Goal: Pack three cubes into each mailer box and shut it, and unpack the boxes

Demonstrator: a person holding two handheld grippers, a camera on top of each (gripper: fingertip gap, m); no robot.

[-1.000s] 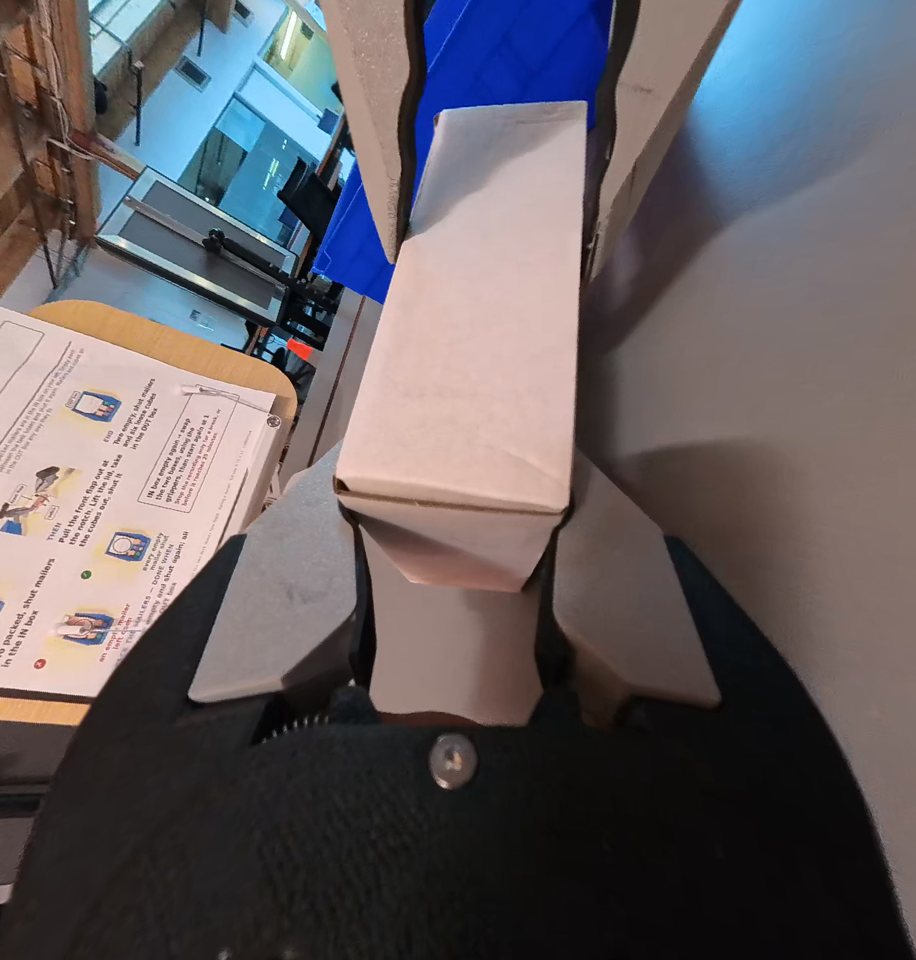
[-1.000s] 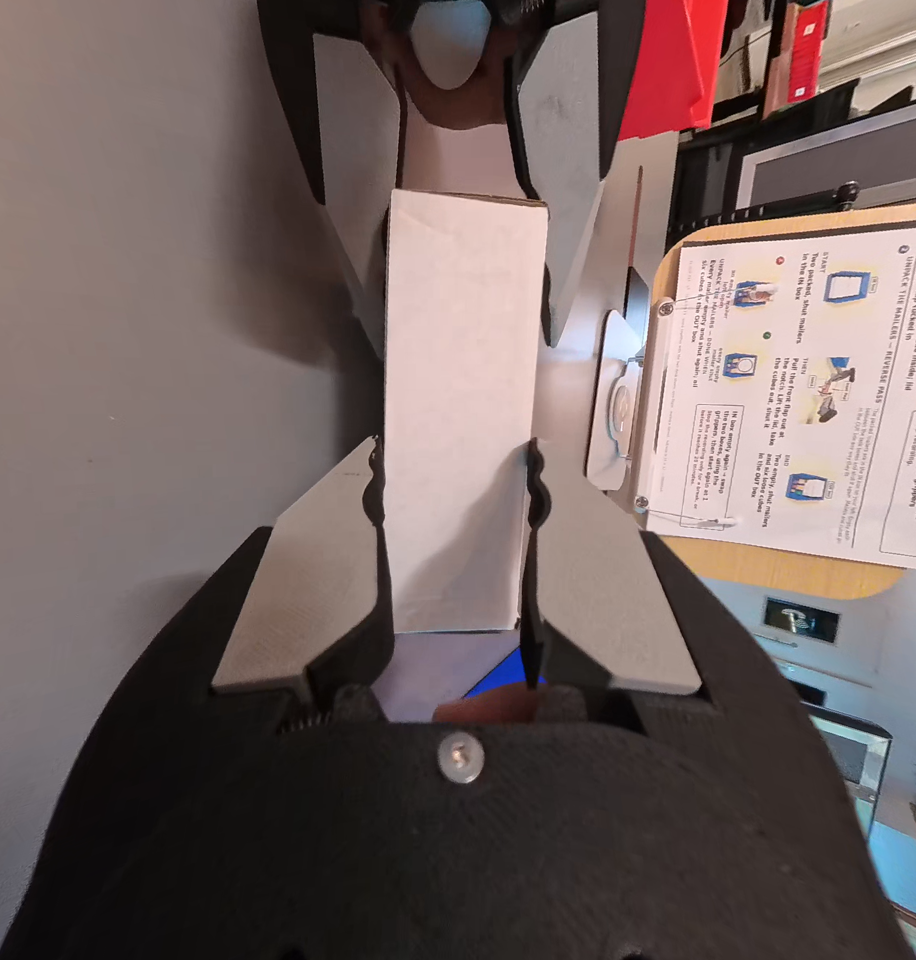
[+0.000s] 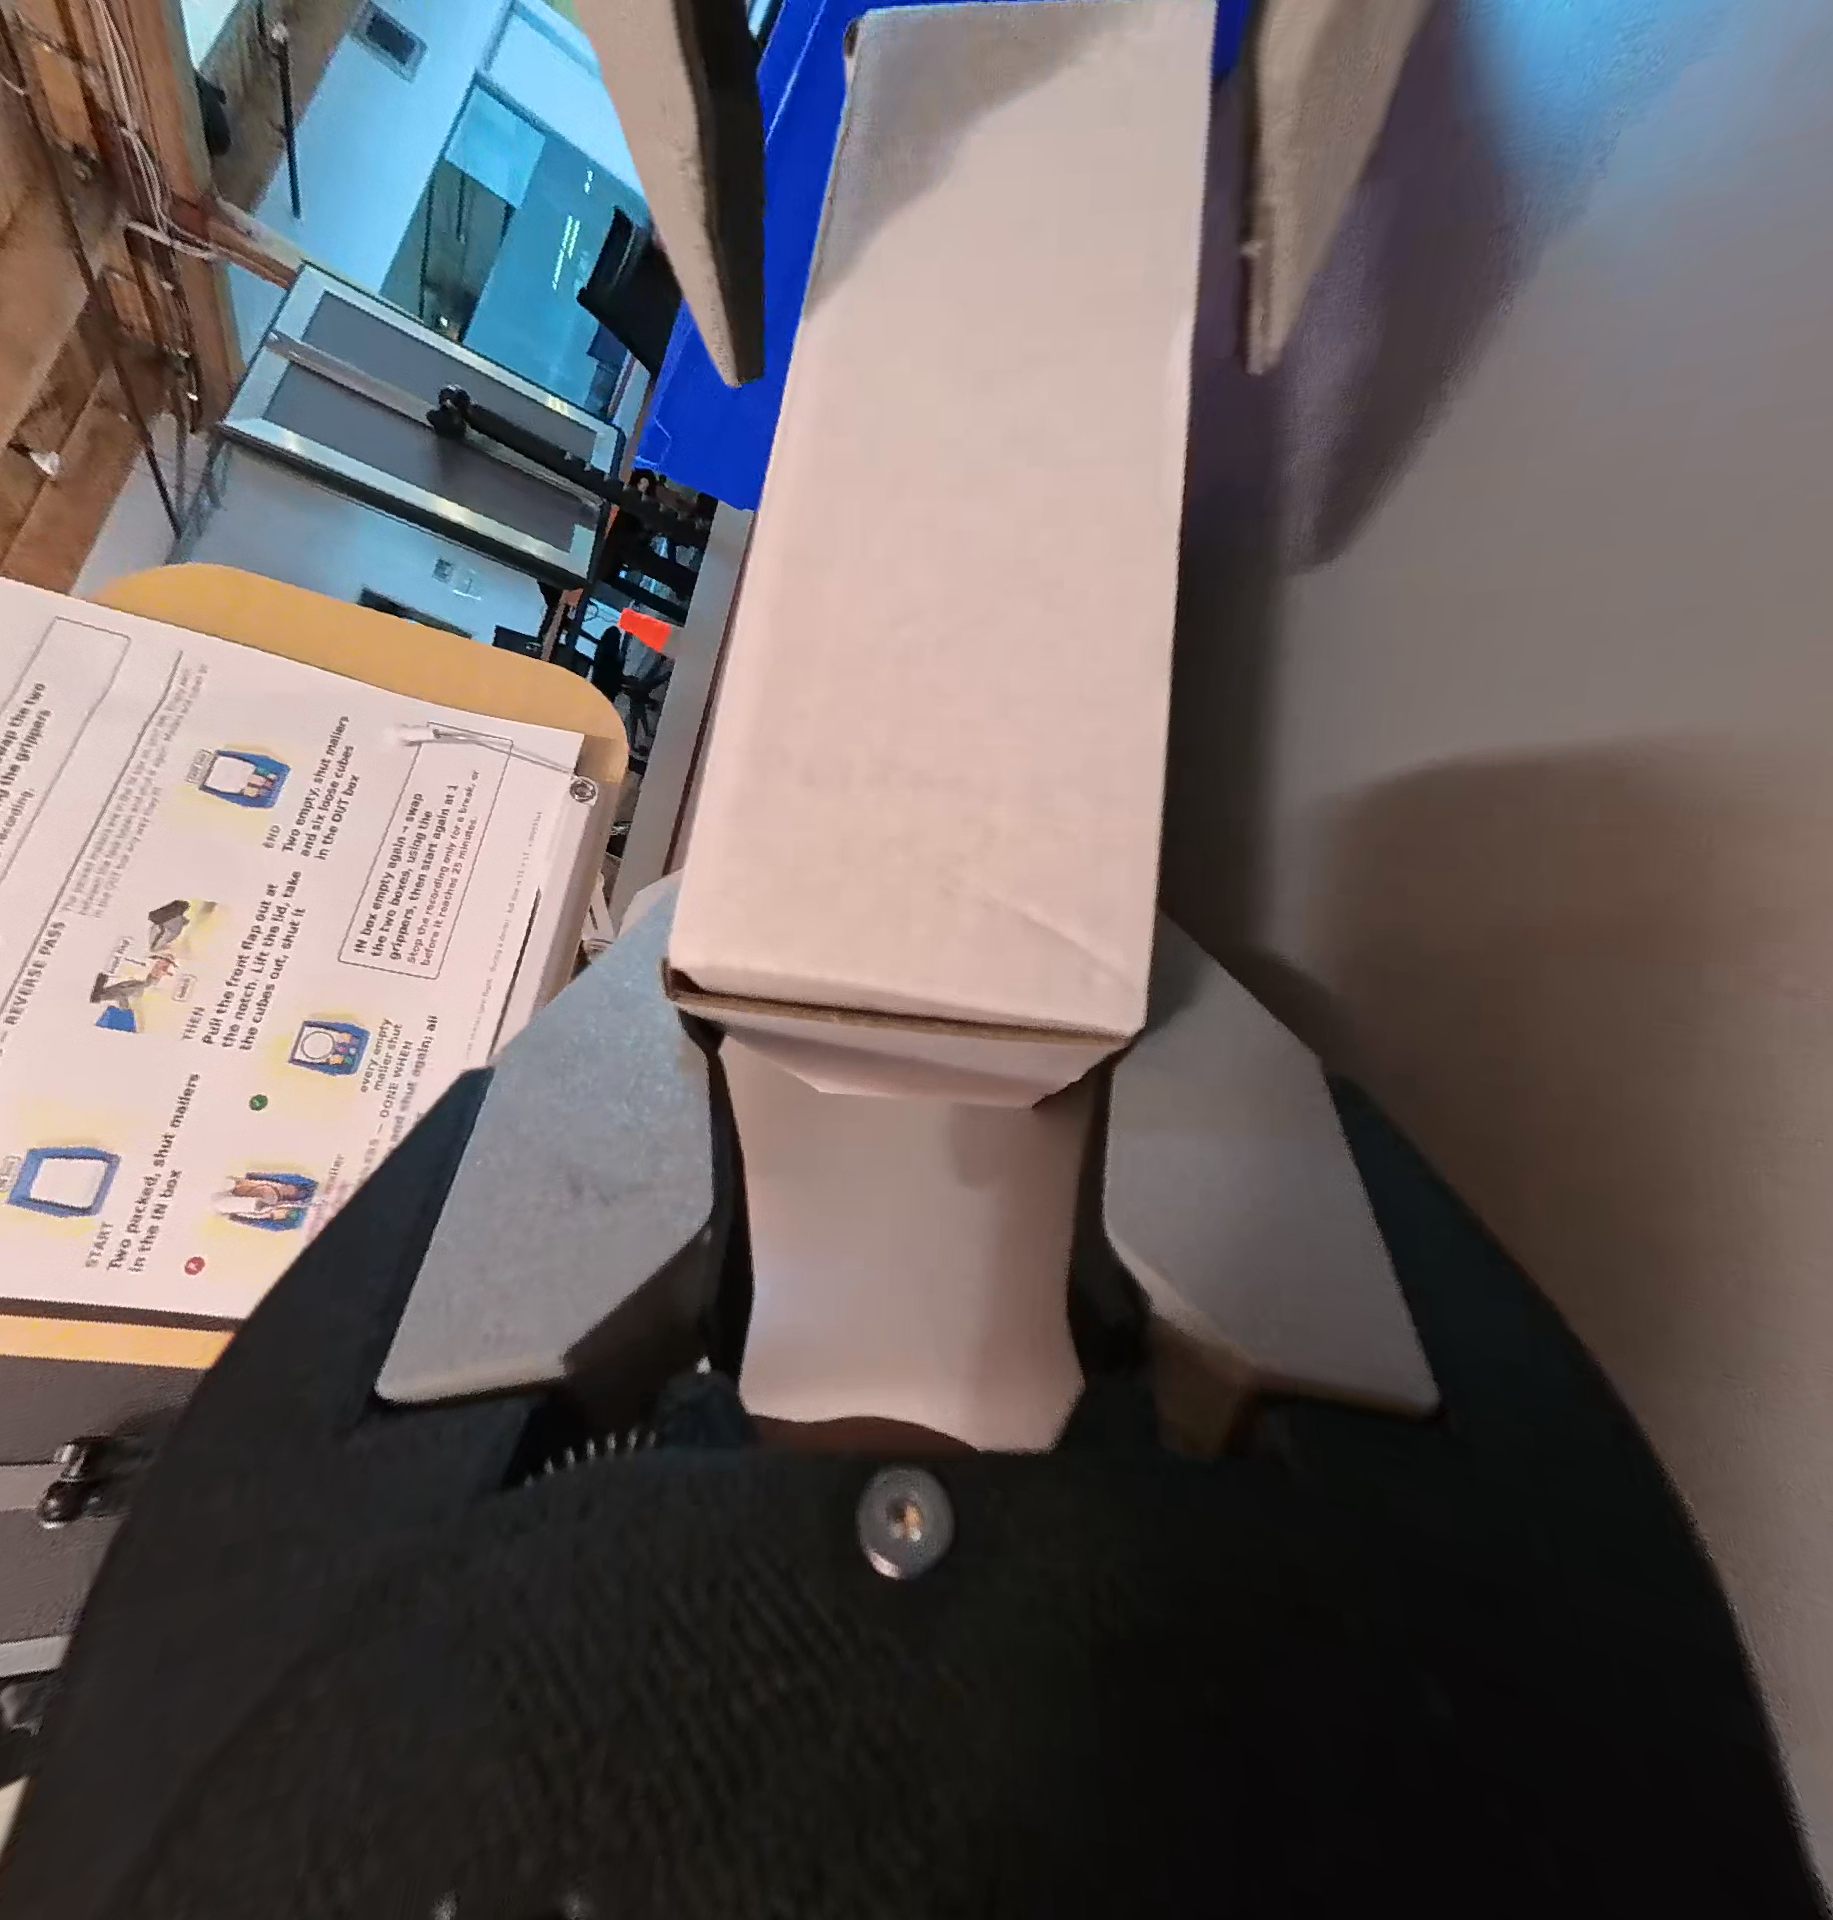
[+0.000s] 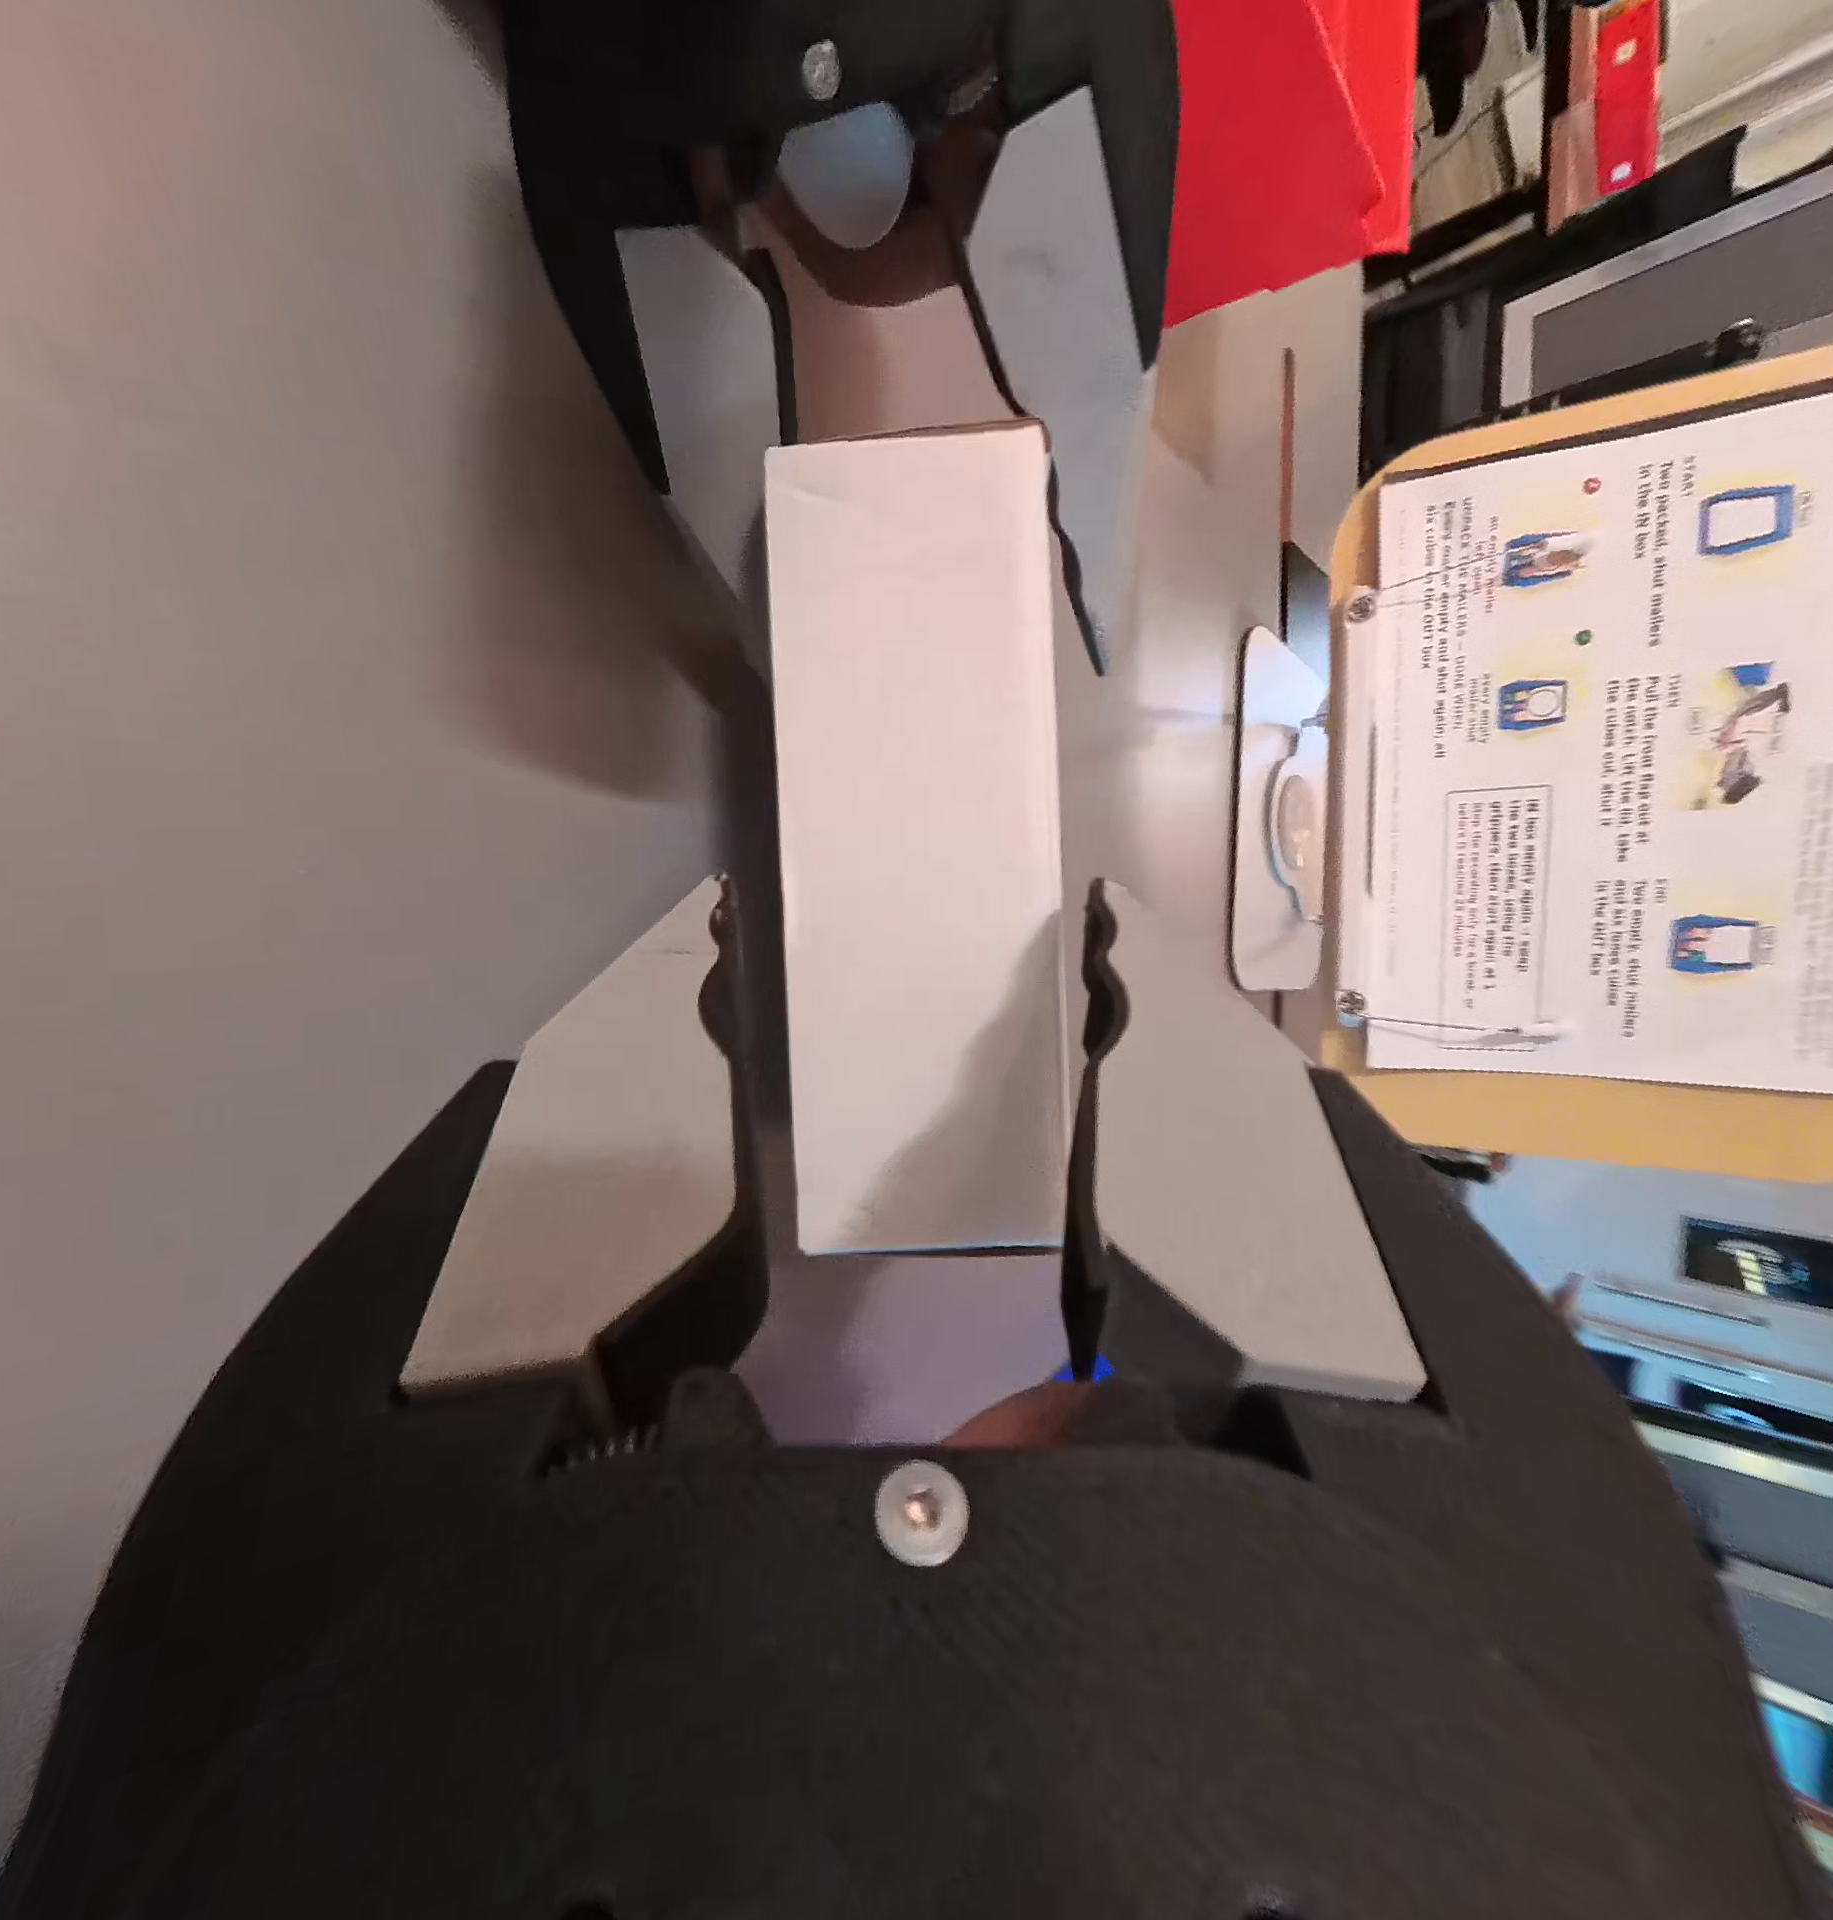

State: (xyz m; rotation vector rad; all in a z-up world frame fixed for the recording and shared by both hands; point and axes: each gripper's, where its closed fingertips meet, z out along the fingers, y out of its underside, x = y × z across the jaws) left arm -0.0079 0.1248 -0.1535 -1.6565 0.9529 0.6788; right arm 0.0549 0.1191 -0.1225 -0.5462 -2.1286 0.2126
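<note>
While the white mailer box [image 3: 953, 582] is held edge-on above the grey surface [image 3: 1577, 727], its near end is clamped by the left gripper [image 3: 907, 1049], whose jaws are closed on the box's two broad faces. A tucked flap and a brown cardboard edge are seen at that near end. In the left wrist view the right gripper [image 3: 1005, 208] is seen at the far end of the box with both fingers standing clear of the cardboard, a gap visible on each side. In the right wrist view the same mailer box [image 4: 917, 831] is framed between the right gripper [image 4: 912, 925] fingers, which are parted slightly wider than the box and are not pressed on it; the left gripper [image 4: 891, 416] is seen holding the opposite end. A blue bin [image 3: 787, 312] is partly visible behind the box, and a red bin [image 4: 1286, 135] beyond the left gripper. A printed instruction sheet [image 3: 216, 935] on a wooden clipboard [image 3: 372, 634] is set off to the side of the surface. The box contents cannot be seen.
</note>
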